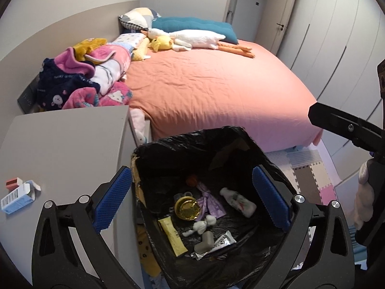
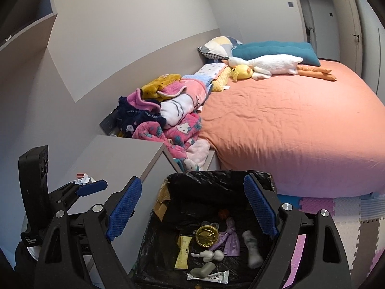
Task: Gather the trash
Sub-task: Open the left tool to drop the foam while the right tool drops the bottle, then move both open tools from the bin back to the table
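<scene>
A bin lined with a black bag (image 1: 168, 149) stands on the floor between the grey bedside table and the bed; it also shows in the right wrist view (image 2: 199, 180). Inside lie several pieces of trash: a gold round lid (image 1: 187, 209), a yellow sachet (image 1: 172, 236), a white bottle (image 1: 238, 201), a purple wrapper (image 1: 210, 203). My left gripper (image 1: 192, 200) is open and empty above the bin. My right gripper (image 2: 192, 212) is open and empty above the bin too. A small blue-white carton (image 1: 18, 196) and a pink block (image 1: 13, 183) lie on the table.
The grey bedside table (image 1: 67, 144) is left of the bin. A bed with an orange sheet (image 1: 216, 91) holds plush toys, pillows and a heap of blankets (image 1: 84, 79). Foam puzzle mats (image 1: 312, 178) cover the floor. Wardrobe doors (image 1: 336, 36) line the right.
</scene>
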A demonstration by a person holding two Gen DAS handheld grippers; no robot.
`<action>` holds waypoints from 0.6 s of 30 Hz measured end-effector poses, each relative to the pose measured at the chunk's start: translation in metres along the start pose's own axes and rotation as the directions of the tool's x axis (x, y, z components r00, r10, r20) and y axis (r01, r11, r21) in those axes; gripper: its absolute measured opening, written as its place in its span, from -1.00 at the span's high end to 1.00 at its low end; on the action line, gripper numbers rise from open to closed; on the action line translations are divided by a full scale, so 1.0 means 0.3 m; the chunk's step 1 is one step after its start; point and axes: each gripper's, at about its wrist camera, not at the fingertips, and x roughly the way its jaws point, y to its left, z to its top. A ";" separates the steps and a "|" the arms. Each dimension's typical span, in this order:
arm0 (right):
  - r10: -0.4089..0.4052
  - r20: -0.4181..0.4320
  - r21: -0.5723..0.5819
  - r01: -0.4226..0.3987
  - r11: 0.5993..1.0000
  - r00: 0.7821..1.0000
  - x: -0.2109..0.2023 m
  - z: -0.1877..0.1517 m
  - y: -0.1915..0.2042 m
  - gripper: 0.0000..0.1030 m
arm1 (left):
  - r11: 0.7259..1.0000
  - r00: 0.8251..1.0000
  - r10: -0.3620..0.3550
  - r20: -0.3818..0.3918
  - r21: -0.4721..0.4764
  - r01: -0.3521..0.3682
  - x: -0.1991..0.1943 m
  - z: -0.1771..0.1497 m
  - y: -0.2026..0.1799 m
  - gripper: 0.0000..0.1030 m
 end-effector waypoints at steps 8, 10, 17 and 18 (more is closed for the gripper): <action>0.050 -0.033 -0.065 -0.052 0.997 0.998 0.047 -0.007 0.098 -0.69 | 0.997 0.998 0.056 0.010 -0.051 -0.055 -0.046 -0.037 0.081 -0.87; 0.068 -0.043 -0.083 -0.071 0.994 0.997 0.065 -0.009 0.131 -0.69 | 0.995 0.997 0.073 0.012 -0.068 -0.072 -0.060 -0.050 0.107 -0.87; 0.121 -0.059 -0.129 -0.127 0.983 0.991 0.118 -0.016 0.233 -0.69 | 0.981 0.990 0.139 0.013 -0.139 -0.136 -0.115 -0.094 0.212 -0.87; 0.132 -0.061 -0.134 -0.139 0.981 0.989 0.129 -0.018 0.249 -0.69 | 0.978 0.989 0.147 0.010 -0.149 -0.144 -0.120 -0.099 0.228 -0.87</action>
